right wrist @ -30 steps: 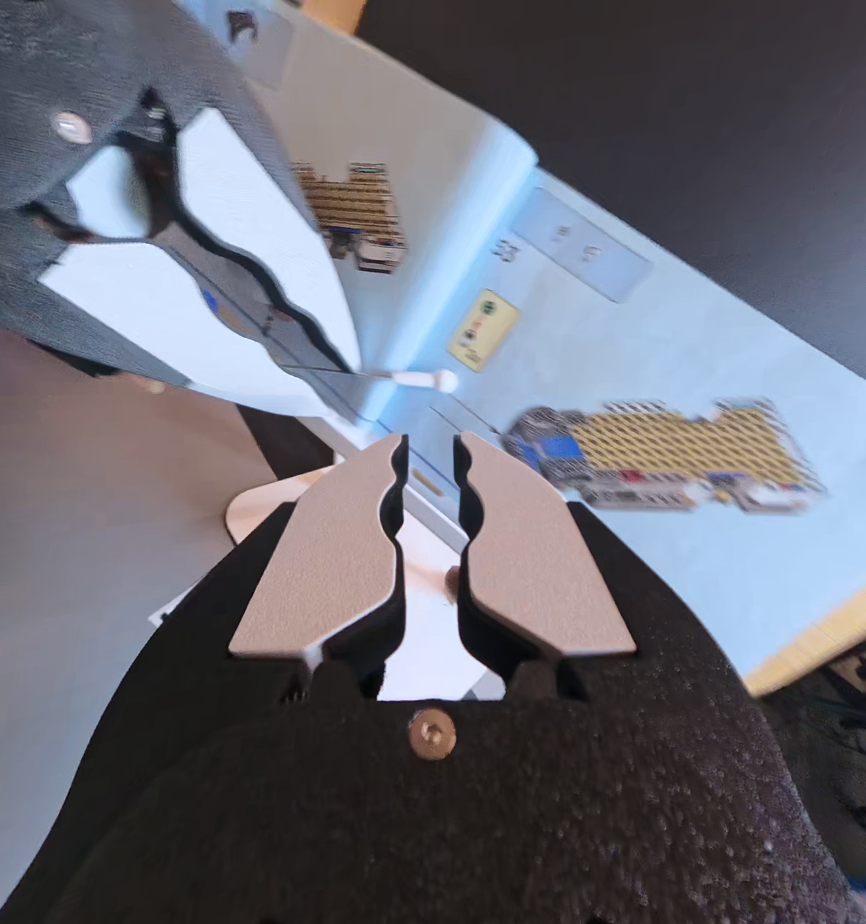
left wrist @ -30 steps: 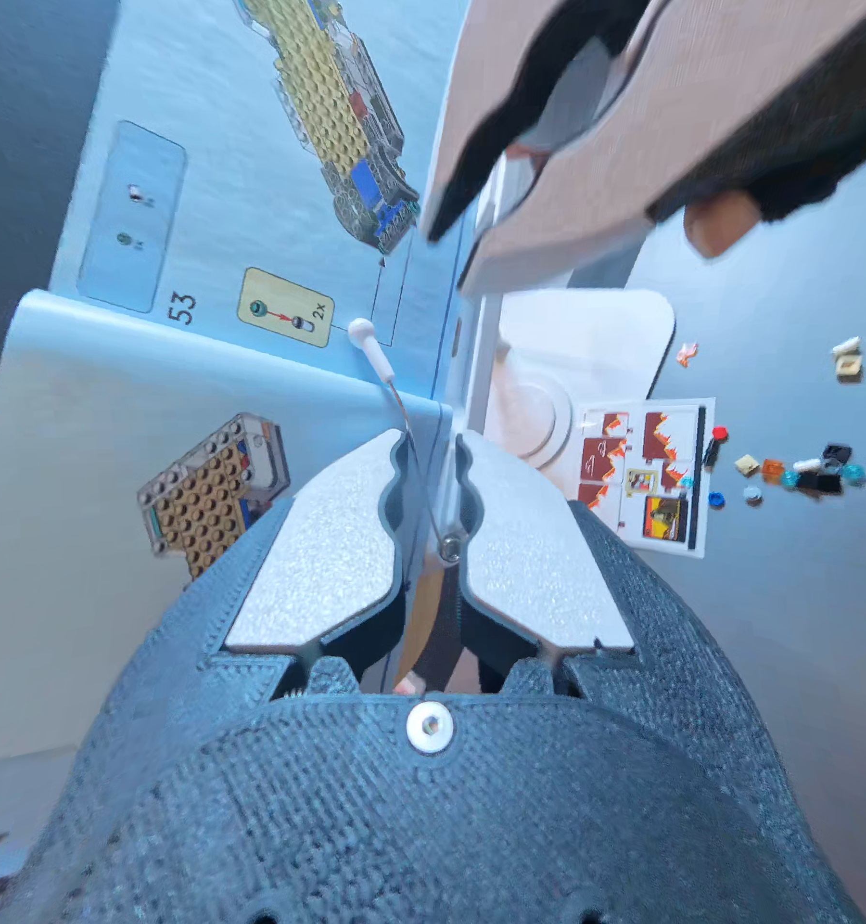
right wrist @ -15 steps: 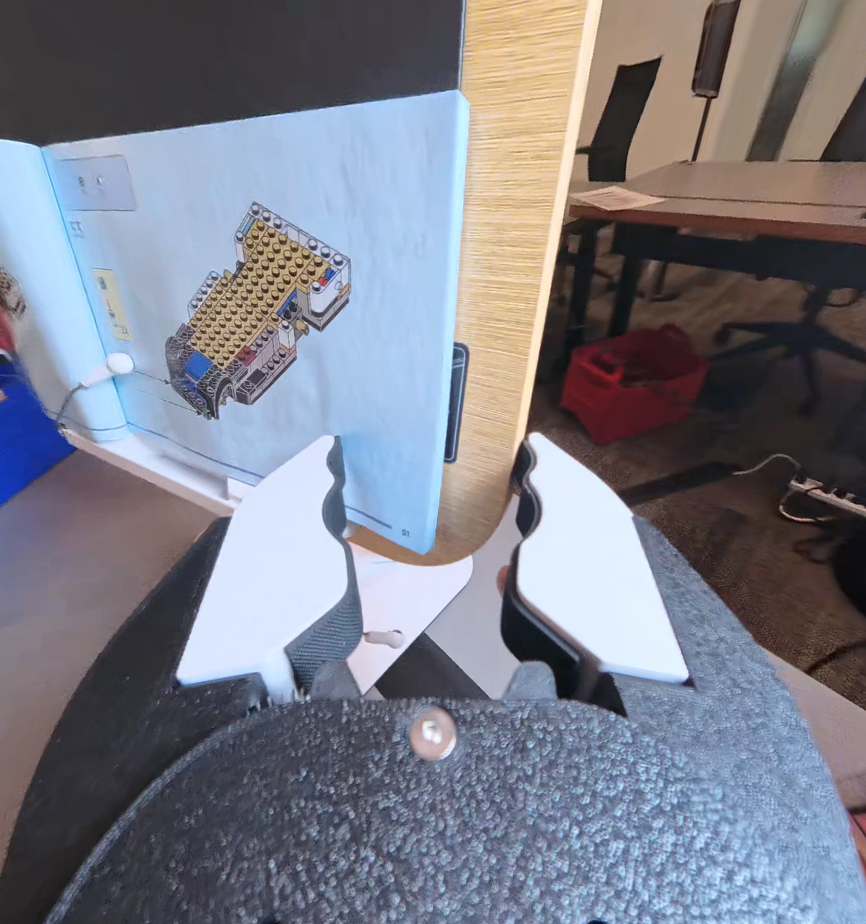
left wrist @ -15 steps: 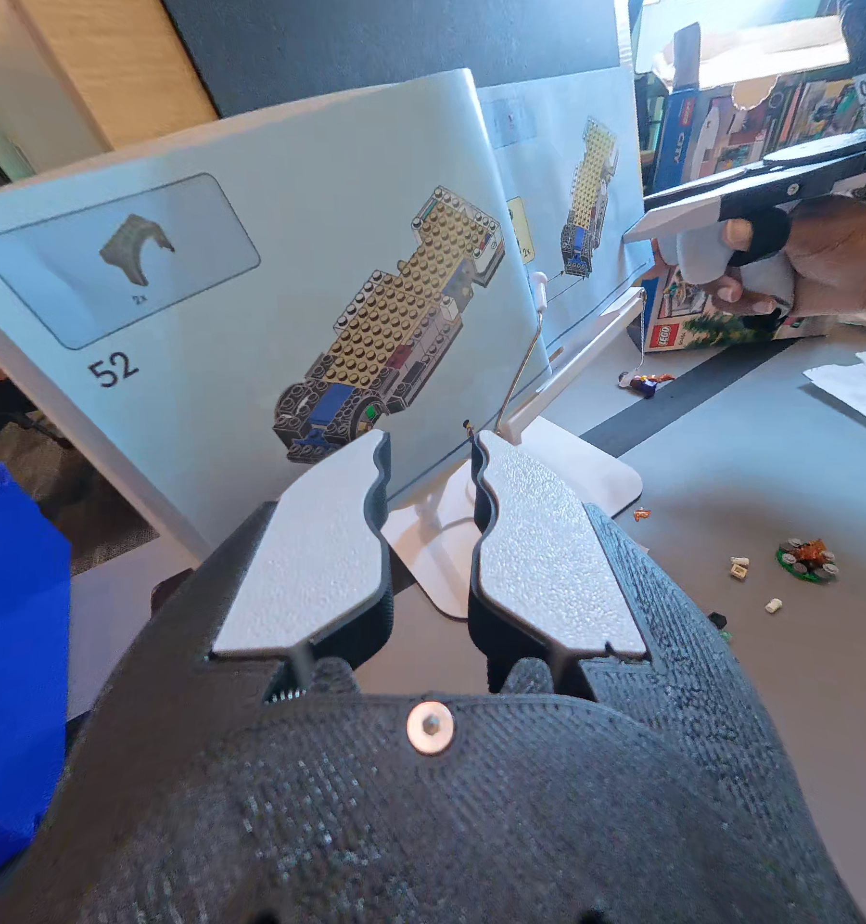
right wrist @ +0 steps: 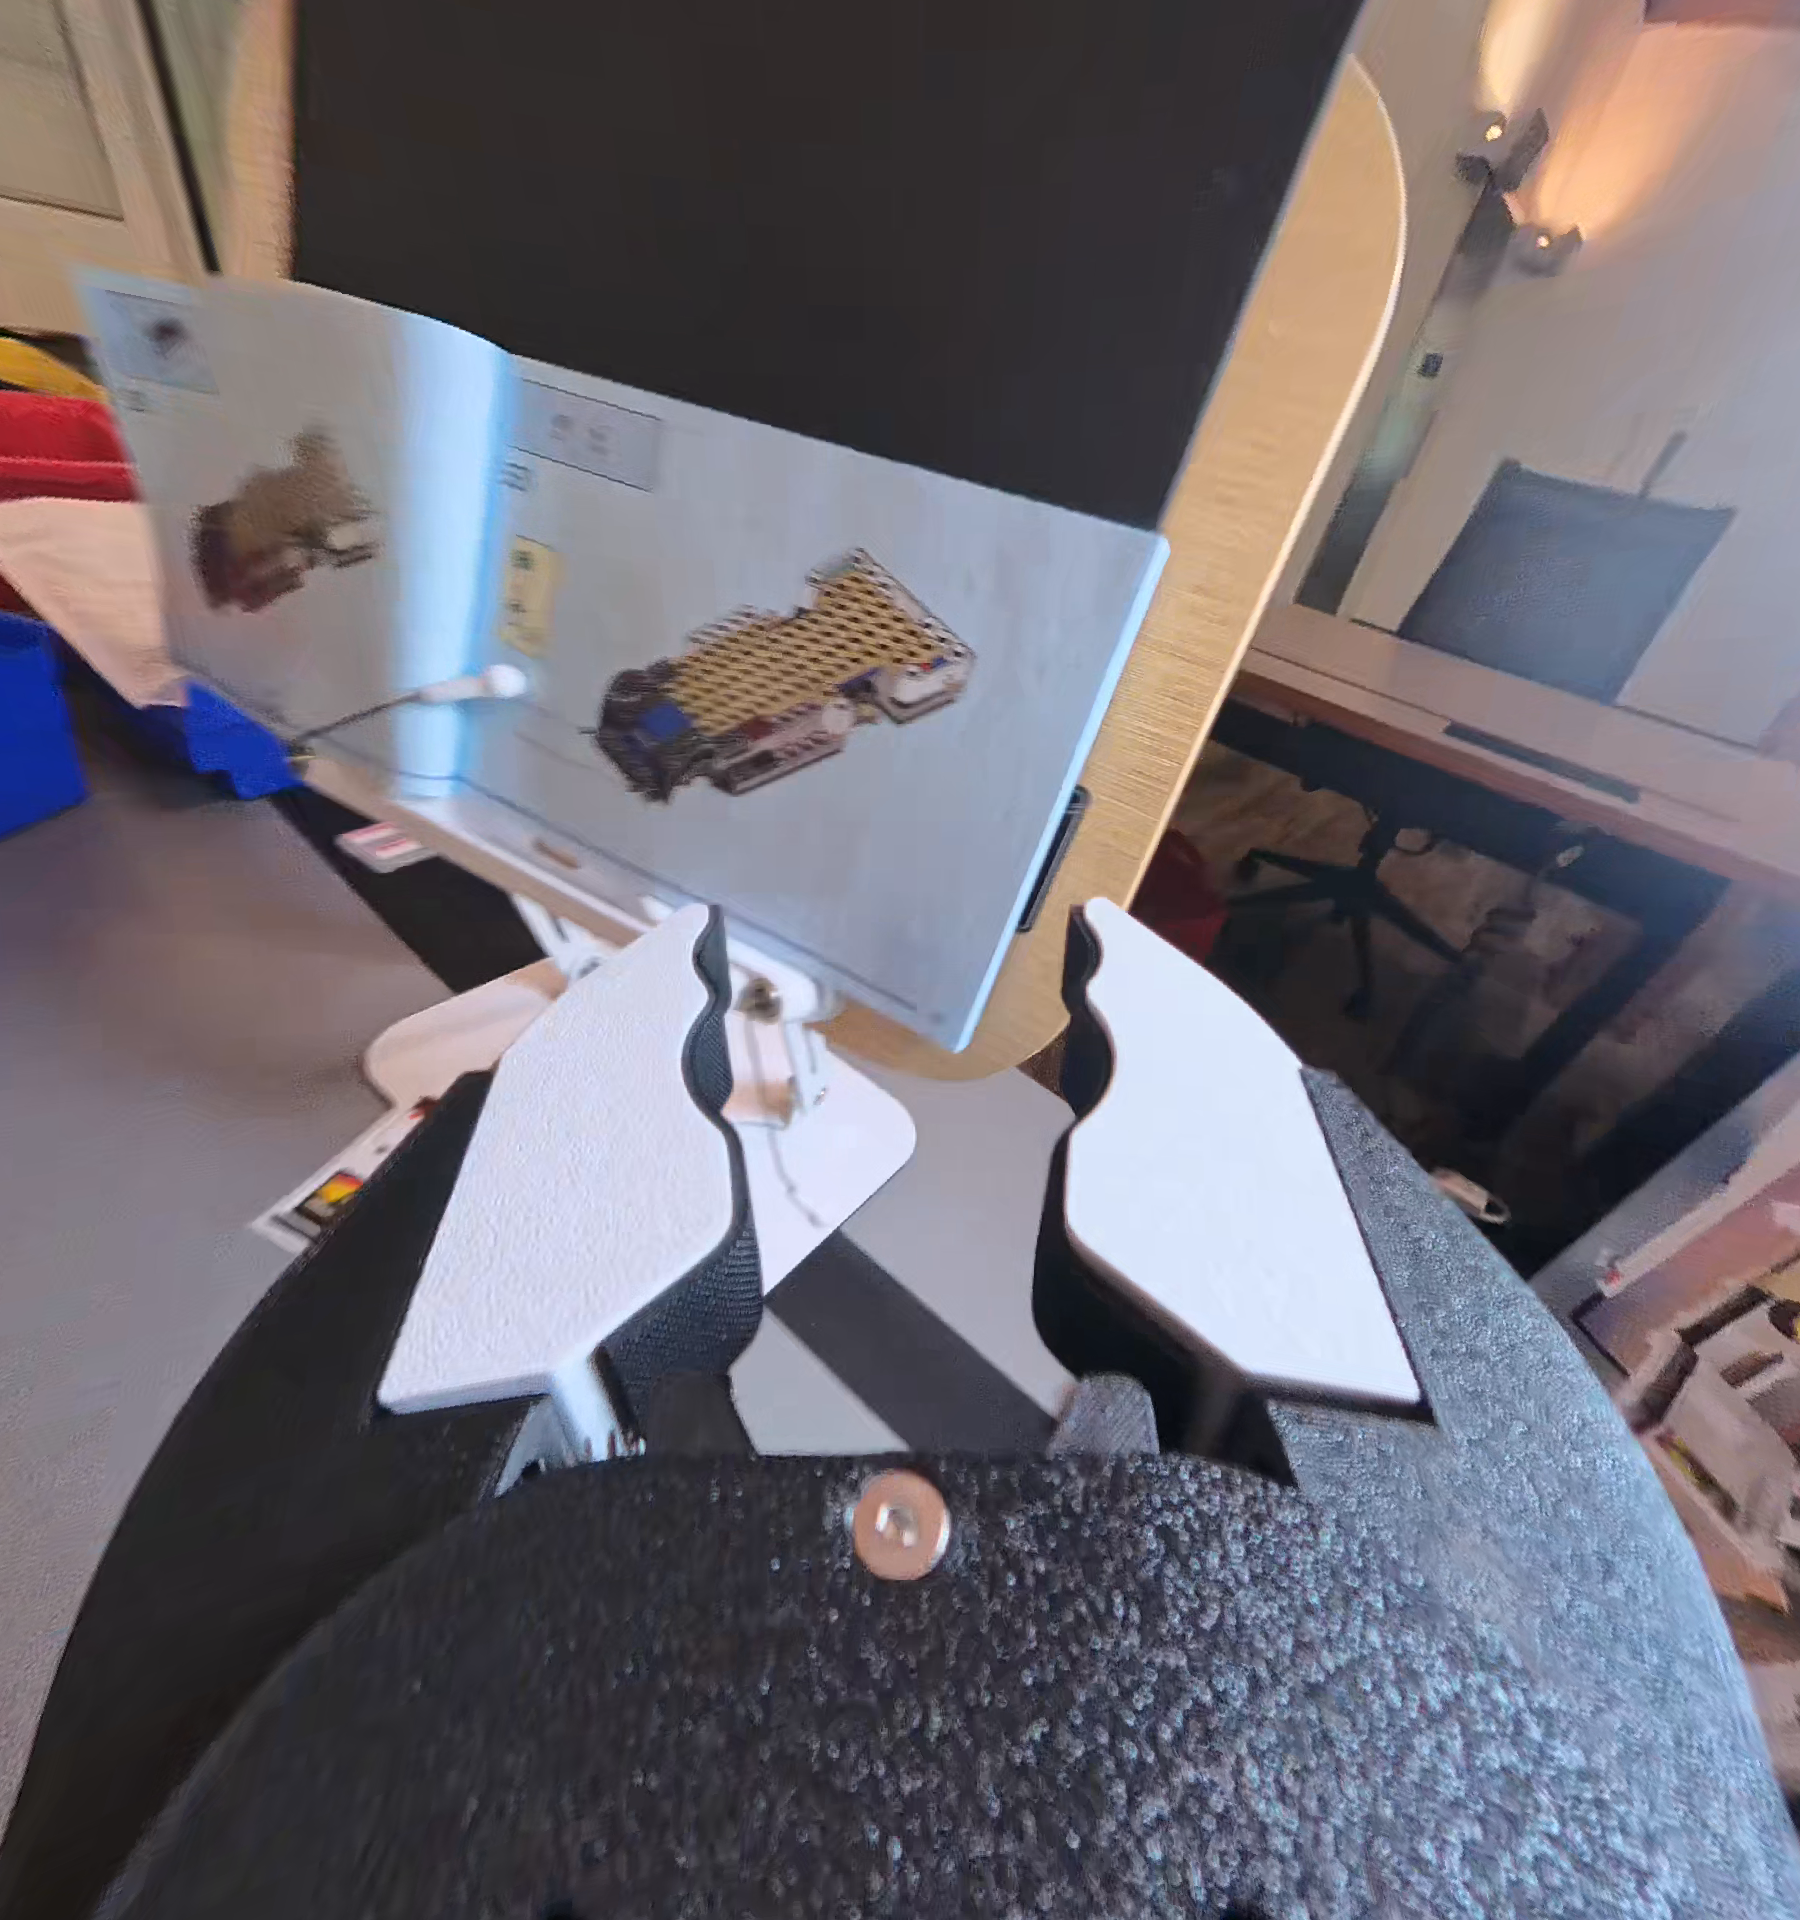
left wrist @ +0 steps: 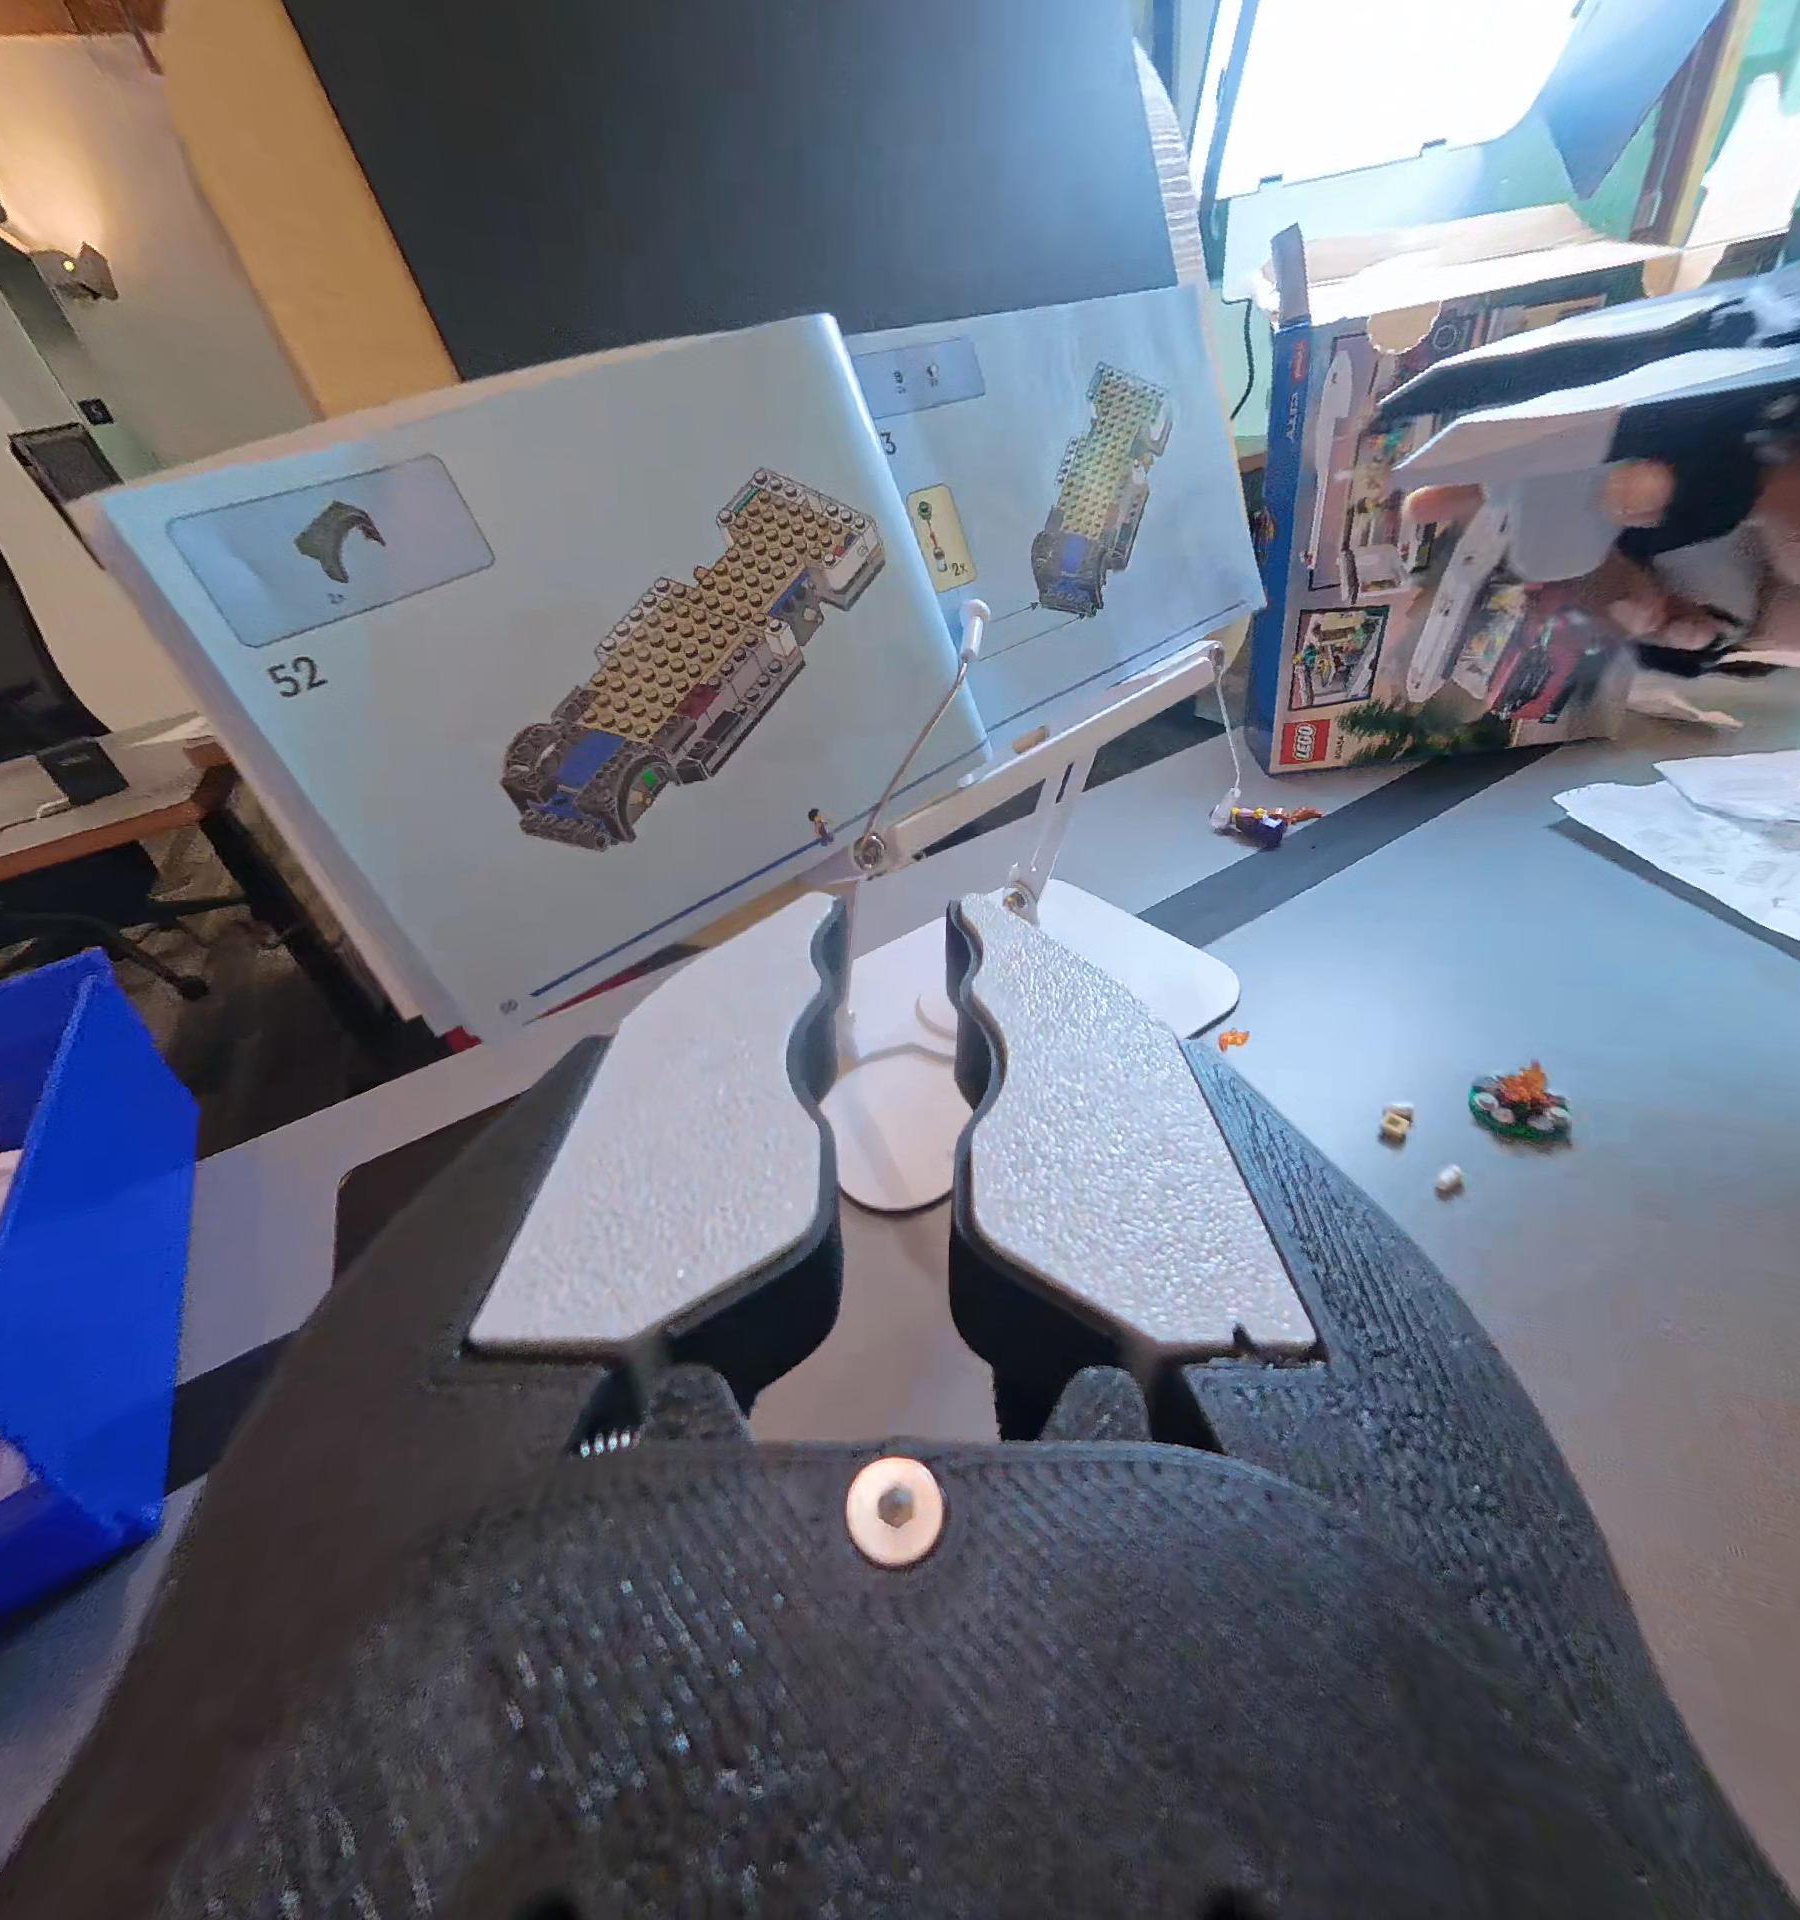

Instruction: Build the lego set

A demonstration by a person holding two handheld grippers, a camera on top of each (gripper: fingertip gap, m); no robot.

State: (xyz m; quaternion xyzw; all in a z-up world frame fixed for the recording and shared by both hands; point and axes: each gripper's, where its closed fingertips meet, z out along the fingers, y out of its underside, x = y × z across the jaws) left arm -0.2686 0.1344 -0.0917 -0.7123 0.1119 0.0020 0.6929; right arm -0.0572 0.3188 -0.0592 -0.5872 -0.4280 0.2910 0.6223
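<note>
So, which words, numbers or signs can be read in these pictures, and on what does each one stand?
I do not copy writing out; these things bear it.
Open instruction booklet: step numbers and part counts, readable.
Blue toy box: a brand mark, readable; the rest too small.
White paper sheets: print too small.

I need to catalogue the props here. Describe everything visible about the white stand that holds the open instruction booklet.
The white stand looks like painted metal. It has a flat base plate with rounded corners that rests on the grey table, thin hinged struts, and a tilted ledge that bears the open instruction booklet. A springy wire arm with a white tip presses on the booklet near the fold; a second hangs loose at the ledge's far end. Neither gripper touches it.
</note>
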